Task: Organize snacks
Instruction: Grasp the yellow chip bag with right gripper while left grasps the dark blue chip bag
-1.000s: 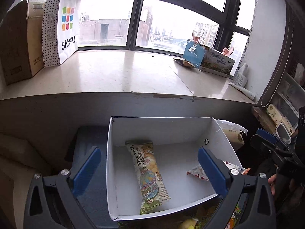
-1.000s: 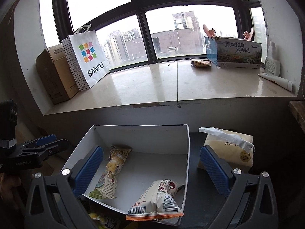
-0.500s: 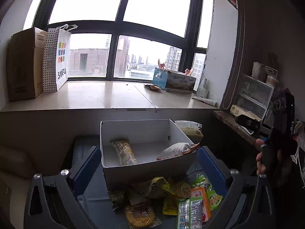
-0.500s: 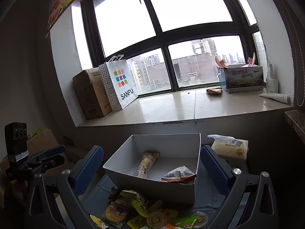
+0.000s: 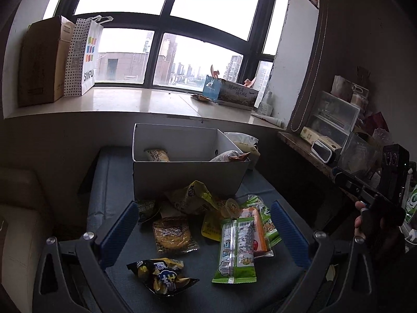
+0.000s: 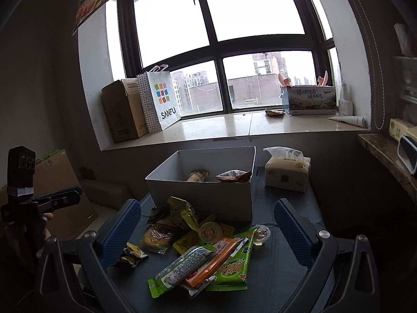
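Hovering above a dark blue-grey mat, both grippers you hold stand with their jaws spread wide and nothing between them. The left gripper frames the loose pile of snacks; the right gripper frames the same pile from the other side.

The white box sits at twelve o'clock from both sets of jaws, just beyond the pile, and two packets already lie inside it. Everything else waits on the mat in front of its near wall.

The relation that matters — the long green wrapper lies almost dead centre between your left jaws. In the left wrist view its long axis runs from six to twelve o'clock, parallel to the fingers, so the pads would close across its narrow width. In the right wrist view the same wrapper slants from about seven to one o'clock and overlaps an orange packet, a worse line for that side. The left hand looks the better placed of the two.

A black and yellow packet lies apart at seven o'clock from the left jaws' centre, near the left finger. A brown crinkled packet rests at eleven o'clock, just beside the pile's middle.

A tissue pack stands at the box's right — not a snack, so leave it.
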`<state>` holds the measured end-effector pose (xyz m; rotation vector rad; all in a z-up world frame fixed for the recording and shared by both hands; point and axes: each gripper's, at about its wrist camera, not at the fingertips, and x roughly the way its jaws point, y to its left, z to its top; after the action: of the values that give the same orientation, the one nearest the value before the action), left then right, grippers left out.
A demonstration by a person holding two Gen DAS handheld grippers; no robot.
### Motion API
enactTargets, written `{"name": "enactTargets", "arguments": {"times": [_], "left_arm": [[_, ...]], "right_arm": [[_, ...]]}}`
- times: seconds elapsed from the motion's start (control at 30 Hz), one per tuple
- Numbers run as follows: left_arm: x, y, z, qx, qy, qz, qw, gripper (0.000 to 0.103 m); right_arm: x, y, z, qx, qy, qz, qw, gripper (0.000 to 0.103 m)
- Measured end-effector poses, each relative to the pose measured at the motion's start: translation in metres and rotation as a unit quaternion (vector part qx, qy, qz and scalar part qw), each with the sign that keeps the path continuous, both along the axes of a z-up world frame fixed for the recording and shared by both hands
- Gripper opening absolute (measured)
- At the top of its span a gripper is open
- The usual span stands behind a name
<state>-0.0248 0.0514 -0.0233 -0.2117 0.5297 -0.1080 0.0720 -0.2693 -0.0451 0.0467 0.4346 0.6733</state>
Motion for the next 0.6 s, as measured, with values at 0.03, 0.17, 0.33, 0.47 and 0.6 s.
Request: {"name": "enactTargets", "arguments": {"times": [0.03, 0.17, 0.33, 0.47, 0.6], "left_arm": [[0.001, 0.0, -0.004, 0.008, 0.006, -0.002, 1.0, 0.103], [0.014, 0.004, -0.033, 0.017, 0.069, -0.008, 0.9974, 0.103], [0.037, 0.005, -0.093, 0.039, 0.166, 0.0, 0.9853, 0.103], [0.051, 0.007, -0.135, 0.053, 0.224, -0.001, 0.9731, 0.103], [0.058, 0.01, -0.162, 0.067, 0.265, 0.021, 0.9617, 0.1]], "right_arm": [[-0.001, -0.002, -0.002, -0.004, 0.001, -0.001, 1.0, 0.103], [0.001, -0.008, -0.009, -0.003, 0.016, -0.005, 1.0, 0.103], [0.004, -0.004, -0.016, -0.011, 0.032, -0.005, 0.999, 0.103], [0.003, 0.003, -0.022, -0.022, 0.038, 0.004, 0.999, 0.103], [0.0, 0.011, -0.027, -0.038, 0.038, 0.009, 0.999, 0.103]]}}
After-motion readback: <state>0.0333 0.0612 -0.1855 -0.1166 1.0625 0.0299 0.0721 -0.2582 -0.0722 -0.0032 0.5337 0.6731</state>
